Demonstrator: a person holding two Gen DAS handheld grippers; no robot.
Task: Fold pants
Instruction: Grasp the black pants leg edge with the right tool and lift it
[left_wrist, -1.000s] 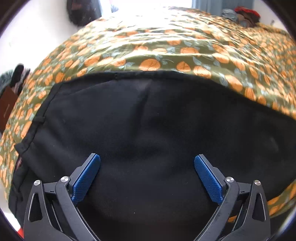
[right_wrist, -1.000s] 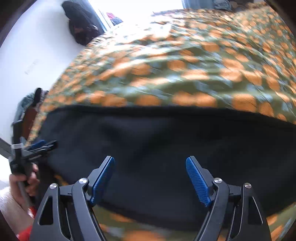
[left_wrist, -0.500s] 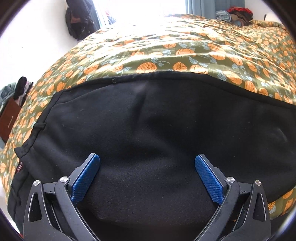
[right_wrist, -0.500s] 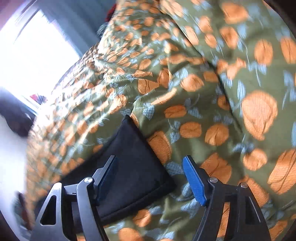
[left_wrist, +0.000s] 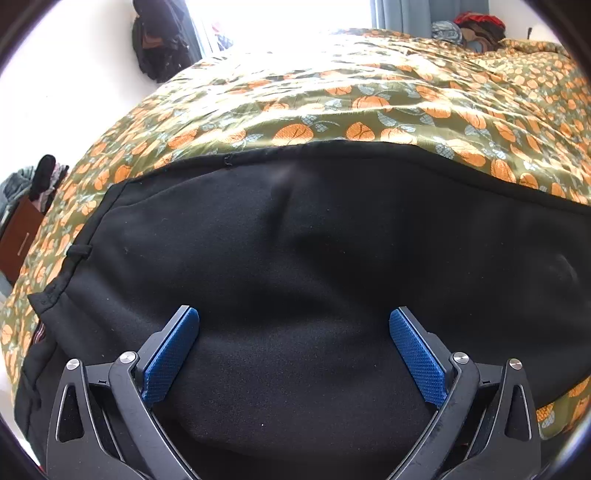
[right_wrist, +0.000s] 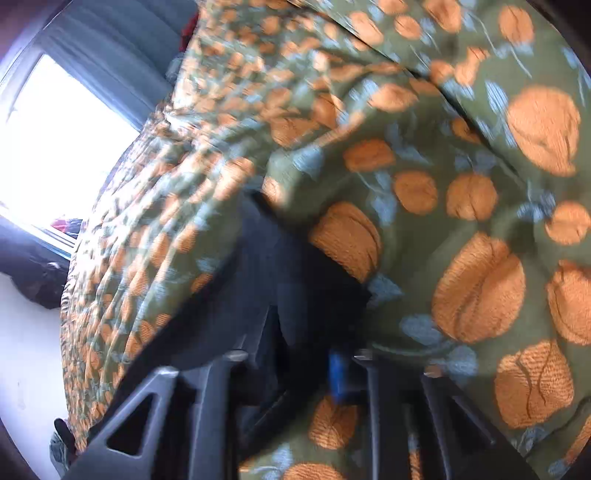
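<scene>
Black fabric on a green bedspread (left_wrist: 369, 88) with orange pumpkins: the pants (left_wrist: 295, 240), flat along the near side of the bed, waistband end at the left in the left wrist view. Largest concern first: keep the whole length flat while folding, no dragging of the bedspread. Then the leg end (right_wrist: 295, 266), a dark corner between the jaws of the right gripper (right_wrist: 314, 354), closing now on that hem, nearly together; blurred, so better to confirm both layers are caught before lifting. Then the left gripper (left_wrist: 293, 347), jaws wide apart over the cloth, holding nothing; good to press or hold the waist part. Smallest: belt loop (left_wrist: 79, 251), keep untwisted.
</scene>
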